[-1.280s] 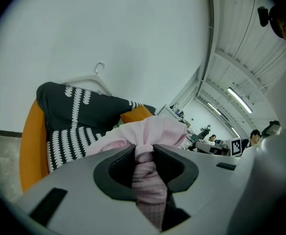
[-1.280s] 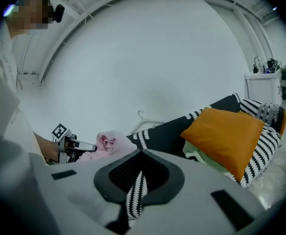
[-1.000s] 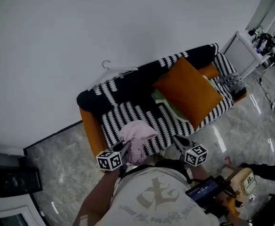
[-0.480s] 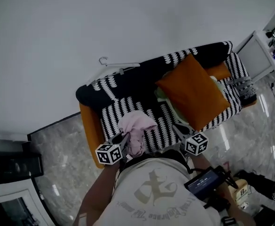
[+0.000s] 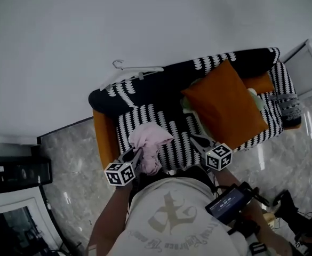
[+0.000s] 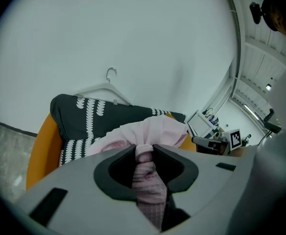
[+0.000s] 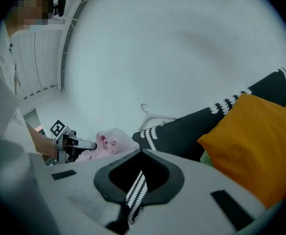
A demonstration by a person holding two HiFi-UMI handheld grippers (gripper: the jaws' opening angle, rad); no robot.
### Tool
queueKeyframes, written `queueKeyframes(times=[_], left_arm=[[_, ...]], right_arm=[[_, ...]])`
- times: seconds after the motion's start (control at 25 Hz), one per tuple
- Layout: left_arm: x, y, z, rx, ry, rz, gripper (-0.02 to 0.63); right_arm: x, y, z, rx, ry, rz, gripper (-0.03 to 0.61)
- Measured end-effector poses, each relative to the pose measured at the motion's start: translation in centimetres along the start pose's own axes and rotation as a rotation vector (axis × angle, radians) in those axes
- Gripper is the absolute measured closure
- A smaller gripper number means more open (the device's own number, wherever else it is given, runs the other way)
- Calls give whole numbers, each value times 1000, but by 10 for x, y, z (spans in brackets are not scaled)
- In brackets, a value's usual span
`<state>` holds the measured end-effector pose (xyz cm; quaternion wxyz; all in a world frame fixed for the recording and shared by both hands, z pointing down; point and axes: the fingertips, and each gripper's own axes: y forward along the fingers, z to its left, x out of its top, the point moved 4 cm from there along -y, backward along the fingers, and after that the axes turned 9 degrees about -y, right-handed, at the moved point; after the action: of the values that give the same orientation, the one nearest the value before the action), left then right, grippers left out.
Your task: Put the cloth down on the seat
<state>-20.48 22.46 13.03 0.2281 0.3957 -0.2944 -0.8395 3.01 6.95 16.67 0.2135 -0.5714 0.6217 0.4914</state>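
A pink cloth (image 5: 148,143) hangs bunched from my left gripper (image 5: 138,154), over the left front part of the black-and-white striped sofa seat (image 5: 172,124). In the left gripper view the jaws of that gripper (image 6: 145,150) are shut on a twisted fold of the cloth (image 6: 150,133), and the rest of it billows beyond the tips. My right gripper (image 5: 194,139) hovers over the seat's front edge, to the right of the cloth. Its jaws (image 7: 140,151) are shut with nothing in them. In that view the cloth (image 7: 111,141) shows at the left.
A large orange cushion (image 5: 225,105) leans on the sofa's right half, with a pale green fabric (image 5: 190,108) under it. A white hanger (image 5: 137,71) lies on the backrest. A white side table (image 5: 310,68) stands at the right and a black box (image 5: 20,172) sits on the marble floor at the left.
The head view has swung, so the sofa sits further right in the picture. The left gripper keeps its hold on the pink cloth over the seat. Both grippers have barely moved.
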Motion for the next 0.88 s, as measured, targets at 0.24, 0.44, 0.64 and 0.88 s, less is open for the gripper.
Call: queueKeyframes(times=[0.24, 0.44, 0.64, 0.88], left_arm=[[-6, 5, -3, 19, -16, 25, 499], [-11, 21, -1, 12, -20, 53, 500], [-19, 38, 3, -2, -25, 92, 503], [-31, 55, 3, -15, 12, 172, 506]], right_arm=[[-4, 2, -6, 23, 24, 20, 563], [-17, 8, -9, 31, 40, 56, 563], [-25, 12, -16, 23, 37, 85, 563], [-40, 9, -22, -5, 69, 107, 563]])
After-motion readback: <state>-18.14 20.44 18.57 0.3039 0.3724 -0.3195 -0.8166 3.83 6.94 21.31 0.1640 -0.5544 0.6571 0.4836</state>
